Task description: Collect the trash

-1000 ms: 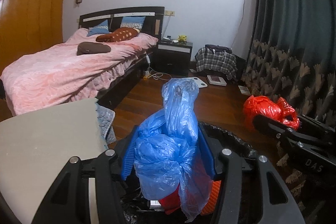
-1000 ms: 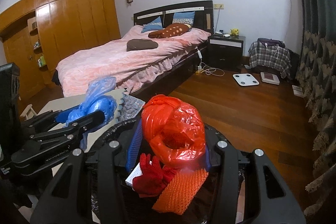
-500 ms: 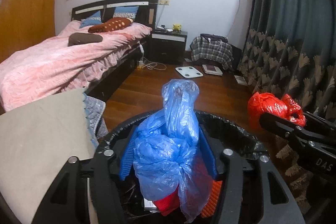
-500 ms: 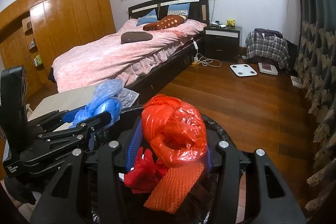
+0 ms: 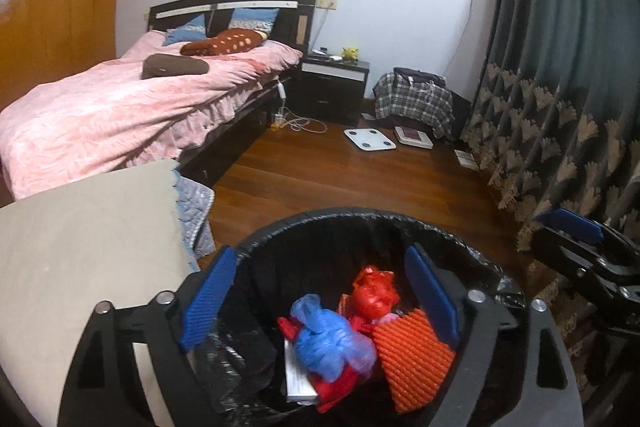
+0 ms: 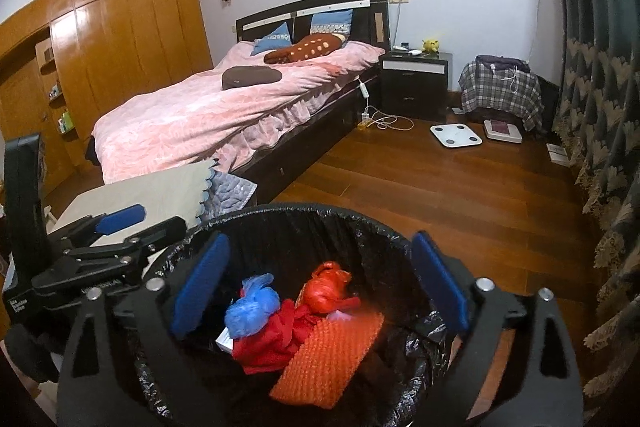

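Hovering above bin rim, left gripper, right gripper just opened wide, empty.

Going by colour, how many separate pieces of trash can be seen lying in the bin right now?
Inside the black-lined bin:
Blue: 1, knotted blue plastic bag
Red: 2, knotted red plastic bag and red cloth
Orange: 1, orange mesh piece
White: 1, white carton, mostly buried
Total: 5 visible; anything underneath is hidden.

Dim warm indoor light, glare on wood floor, heavy fisheye warp w/ dark corners
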### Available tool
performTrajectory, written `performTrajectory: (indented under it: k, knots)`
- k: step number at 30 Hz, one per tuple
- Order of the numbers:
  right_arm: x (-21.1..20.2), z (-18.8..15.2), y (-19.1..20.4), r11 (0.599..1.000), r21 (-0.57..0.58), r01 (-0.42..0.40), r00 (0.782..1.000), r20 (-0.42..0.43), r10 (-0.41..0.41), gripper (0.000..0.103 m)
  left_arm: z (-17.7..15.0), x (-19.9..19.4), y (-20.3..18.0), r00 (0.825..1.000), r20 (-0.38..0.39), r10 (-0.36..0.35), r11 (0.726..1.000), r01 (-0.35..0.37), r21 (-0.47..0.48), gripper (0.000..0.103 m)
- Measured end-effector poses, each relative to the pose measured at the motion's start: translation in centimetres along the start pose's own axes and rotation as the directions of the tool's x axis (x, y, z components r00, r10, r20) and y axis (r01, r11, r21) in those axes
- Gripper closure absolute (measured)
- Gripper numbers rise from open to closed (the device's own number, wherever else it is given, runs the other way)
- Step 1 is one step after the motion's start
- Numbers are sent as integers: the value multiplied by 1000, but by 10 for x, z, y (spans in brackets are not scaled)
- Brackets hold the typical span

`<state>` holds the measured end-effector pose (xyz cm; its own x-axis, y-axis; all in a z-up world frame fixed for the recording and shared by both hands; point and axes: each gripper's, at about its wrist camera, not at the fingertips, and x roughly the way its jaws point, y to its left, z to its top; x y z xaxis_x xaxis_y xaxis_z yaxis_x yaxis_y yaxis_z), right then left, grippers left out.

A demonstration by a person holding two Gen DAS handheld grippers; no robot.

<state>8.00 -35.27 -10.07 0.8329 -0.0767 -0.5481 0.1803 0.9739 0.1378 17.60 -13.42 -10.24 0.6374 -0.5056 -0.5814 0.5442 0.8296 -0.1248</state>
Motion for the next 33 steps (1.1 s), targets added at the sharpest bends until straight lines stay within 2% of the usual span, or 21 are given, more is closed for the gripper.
performTrajectory:
  k: [1,5,18,33]
  knots:
    - [-2,1,1,1000,2,0,1000,3,0,5,1,-4,3,1000,9,8,1000,-8,-4,13]
    - [-7,4,4,1000,13,-15,1000,0,15,5,6,-21,11,999,34,29,999,-29,-14,6]
    - [-28,18,37,996,-42,-74,997,1,74,5,6,-75,36,989,59,133,990,-130,-52,6]
    - [-57,26,88,984,-100,-148,989,-19,147,5,-6,-135,48,976,94,196,979,-189,-79,6]
